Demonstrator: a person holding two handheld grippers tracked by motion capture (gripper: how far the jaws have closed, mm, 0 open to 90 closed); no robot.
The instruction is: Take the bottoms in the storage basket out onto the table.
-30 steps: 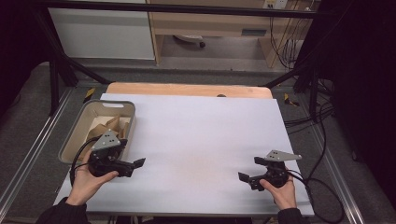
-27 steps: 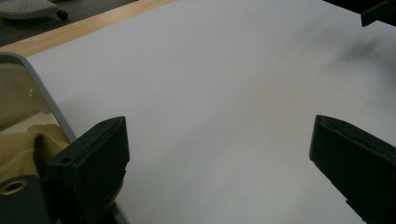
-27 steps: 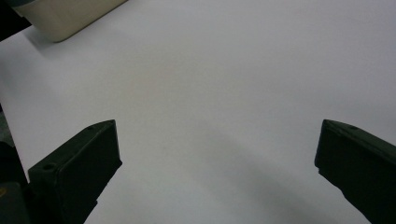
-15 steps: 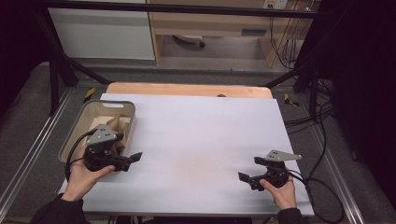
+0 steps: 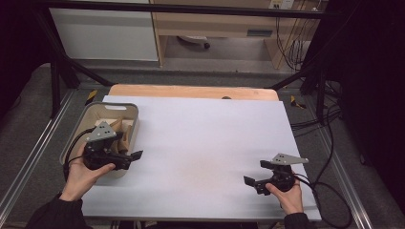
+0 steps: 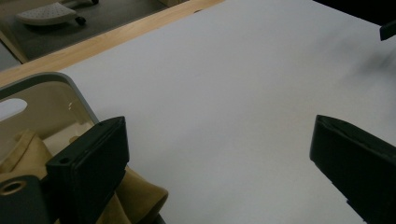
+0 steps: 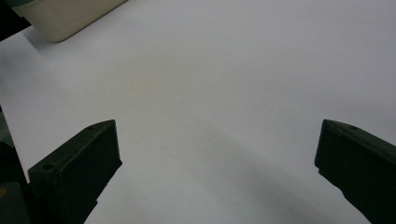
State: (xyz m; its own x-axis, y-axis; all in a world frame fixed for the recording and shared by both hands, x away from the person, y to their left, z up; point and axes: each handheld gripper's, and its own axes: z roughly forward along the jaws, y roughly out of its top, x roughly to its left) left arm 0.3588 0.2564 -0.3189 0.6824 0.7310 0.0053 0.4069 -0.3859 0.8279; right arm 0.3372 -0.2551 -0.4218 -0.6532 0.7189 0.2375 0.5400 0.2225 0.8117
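Left gripper [image 5: 136, 156] spread wide over bin [image 5: 82, 128] near edge — tan cloth [image 6: 135, 193] just beneath, untouched.

Overhead light brightens the white table [image 5: 205, 143]; surroundings fall dark, and close-up views look soft, slightly blurred.

A laboratory or recording workspace rather than a home. A table [image 5: 200, 143] covered by a plain white sheet, with a bare wooden edge [image 5: 191, 90] at the far side, stands inside a black metal frame [image 5: 181, 8] whose struts slope down to the floor at both sides. Aluminium rails [image 5: 28, 162] run along the table's flanks over grey carpet. Bundles of black cables [image 5: 329, 119] lie at the right, beside yellow-and-black tape marks [image 5: 297, 102] on the floor. Behind stand a white cabinet [image 5: 105, 33], a wooden desk [image 5: 219, 24] and the wheeled base of a chair [image 5: 193, 42].
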